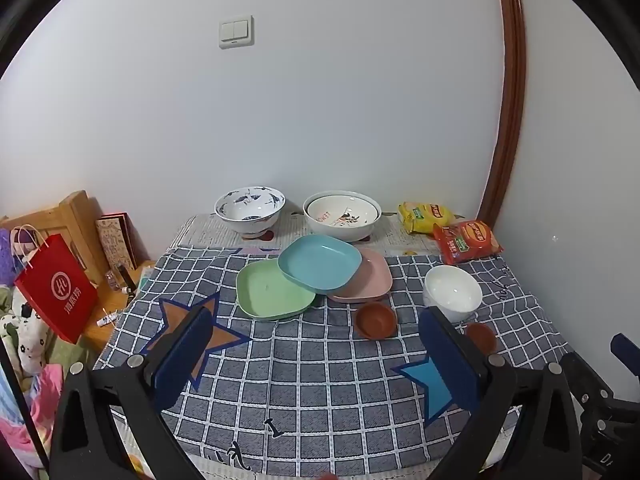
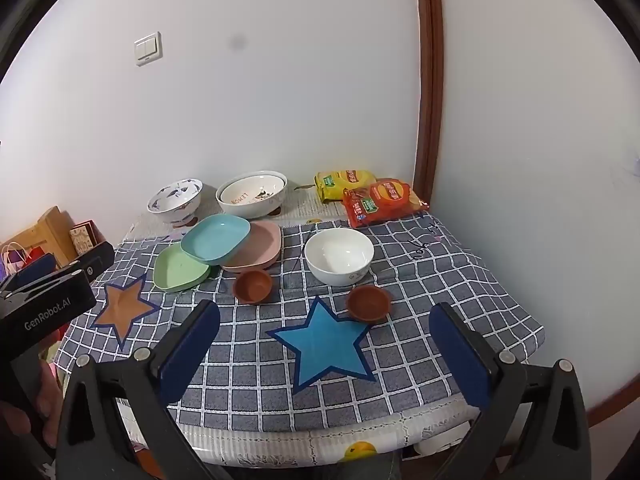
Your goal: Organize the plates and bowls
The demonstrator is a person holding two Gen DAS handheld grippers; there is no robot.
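Checked grey-blue cloth covers our worktop (image 2: 400, 360), which sits in a corner between white walls (image 1: 320, 100), with a brown door frame (image 1: 508, 100) at two o'clock. Nearest us, a blue star (image 2: 324, 348) is printed at six o'clock and an orange star (image 2: 122, 306) at eight.

Our left gripper (image 1: 316, 344) hovers over the near cloth, its jaws wide apart with nothing between them. Our right gripper (image 2: 324, 336) hovers likewise, spread wide and empty, above the blue star.

Just beyond, two small brown bowls stand upright and apart: one (image 2: 253, 286) at centre, the other (image 2: 368, 303) at four o'clock. Behind that second one, a white bowl (image 2: 339, 256) stands mouth up.

At ten o'clock from centre three rounded-square plates overlap in a row running left to right: the green plate (image 2: 178, 270) lies flat, the blue plate (image 2: 216, 238) rests tilted across its edge and the pink plate (image 2: 260, 248) beside it.

Farthest, on newspaper against the wall, we see a blue-patterned bowl (image 2: 176, 198) at eleven o'clock and nested white bowls (image 2: 252, 196) at twelve, all upright. Yellow and red snack packets (image 2: 368, 196) lie at one o'clock. A light switch (image 1: 236, 32) hangs on the wall, and a red paper bag (image 1: 56, 288) stands off the worktop at nine o'clock.
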